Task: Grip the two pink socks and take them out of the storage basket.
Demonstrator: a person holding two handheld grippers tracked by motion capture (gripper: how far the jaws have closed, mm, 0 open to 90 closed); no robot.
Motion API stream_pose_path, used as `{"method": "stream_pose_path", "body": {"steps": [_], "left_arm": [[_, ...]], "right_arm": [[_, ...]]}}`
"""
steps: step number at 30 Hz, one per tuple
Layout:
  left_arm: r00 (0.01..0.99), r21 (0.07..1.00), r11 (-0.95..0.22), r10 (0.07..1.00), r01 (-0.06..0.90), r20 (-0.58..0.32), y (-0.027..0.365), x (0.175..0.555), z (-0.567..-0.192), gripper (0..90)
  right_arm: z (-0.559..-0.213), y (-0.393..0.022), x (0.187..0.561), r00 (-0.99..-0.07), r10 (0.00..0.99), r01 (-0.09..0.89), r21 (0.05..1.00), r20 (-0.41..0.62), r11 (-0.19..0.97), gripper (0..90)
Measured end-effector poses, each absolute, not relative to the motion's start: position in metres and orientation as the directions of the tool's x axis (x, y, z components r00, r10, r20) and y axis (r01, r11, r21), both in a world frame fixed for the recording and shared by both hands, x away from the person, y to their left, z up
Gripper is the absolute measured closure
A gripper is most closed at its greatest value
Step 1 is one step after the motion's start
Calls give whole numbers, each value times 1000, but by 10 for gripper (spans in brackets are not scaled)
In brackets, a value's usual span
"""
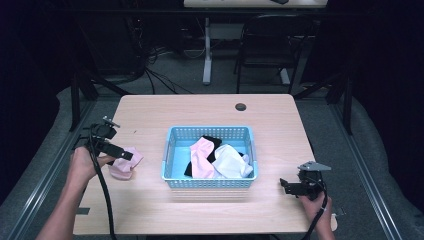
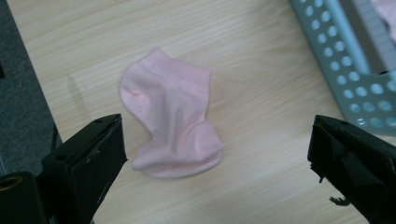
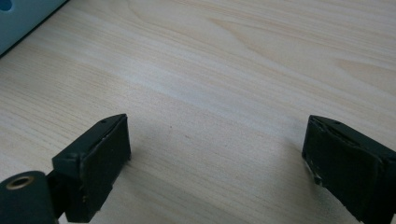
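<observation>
Nearest to us in the left gripper view stand the two black jaws of the left gripper (image 2: pixel 217 154), spread wide with nothing pressed between them. Just beyond and between them we see a pink sock (image 2: pixel 173 116) lying flat on the light wooden table (image 2: pixel 261 46), free of both jaws and slightly rumpled at its cuff end. Farther off to that gripper's right, we find the perforated wall of the blue basket (image 2: pixel 348 70), apart from the sock. In the high view we see the left gripper (image 1: pixel 122 154) held in the person's left hand (image 1: pixel 82 165), raised a little over the pink sock (image 1: pixel 125 165), which lies on the table just left of the blue basket (image 1: pixel 170 150). Inside the basket we make out another pink sock (image 1: pixel 201 157), a white sock (image 1: pixel 230 162) beside it and something black (image 1: pixel 212 142) under both. Well apart on the far side of the basket, the right gripper (image 1: pixel 286 186) sits low over the table (image 1: pixel 200 107) in the person's right hand (image 1: pixel 315 205). In the right gripper view we see its jaws, the right gripper (image 3: pixel 217 154) gaping just as wide, with bare wood between them and a corner of the basket (image 3: pixel 23 16) up at their left.
</observation>
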State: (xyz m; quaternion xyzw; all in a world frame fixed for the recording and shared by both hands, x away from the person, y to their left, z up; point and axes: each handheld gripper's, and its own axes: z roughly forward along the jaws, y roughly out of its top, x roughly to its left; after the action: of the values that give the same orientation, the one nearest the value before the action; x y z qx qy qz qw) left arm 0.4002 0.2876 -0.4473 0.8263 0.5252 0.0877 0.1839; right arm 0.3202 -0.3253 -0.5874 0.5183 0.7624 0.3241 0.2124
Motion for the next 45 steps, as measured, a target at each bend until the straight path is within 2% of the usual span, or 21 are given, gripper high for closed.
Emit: {"method": "stream_pose_path", "body": {"steps": [9, 25, 35, 45], "left_arm": [[503, 417, -443, 864, 793, -38, 259, 406, -428, 19], [638, 449, -562, 770, 695, -23, 183, 419, -410, 0], [707, 451, -616, 705, 646, -51, 127, 428, -423, 0], [734, 409, -645, 672, 646, -100, 93, 439, -454, 0]], "right_arm": [[-587, -325, 320, -372, 928, 653, 714, 12, 253, 72], [-587, -325, 320, -372, 928, 653, 714, 12, 252, 72], [-587, -325, 320, -372, 928, 653, 714, 12, 252, 72], [-587, -325, 320, -371, 929, 652, 715, 12, 252, 73]]}}
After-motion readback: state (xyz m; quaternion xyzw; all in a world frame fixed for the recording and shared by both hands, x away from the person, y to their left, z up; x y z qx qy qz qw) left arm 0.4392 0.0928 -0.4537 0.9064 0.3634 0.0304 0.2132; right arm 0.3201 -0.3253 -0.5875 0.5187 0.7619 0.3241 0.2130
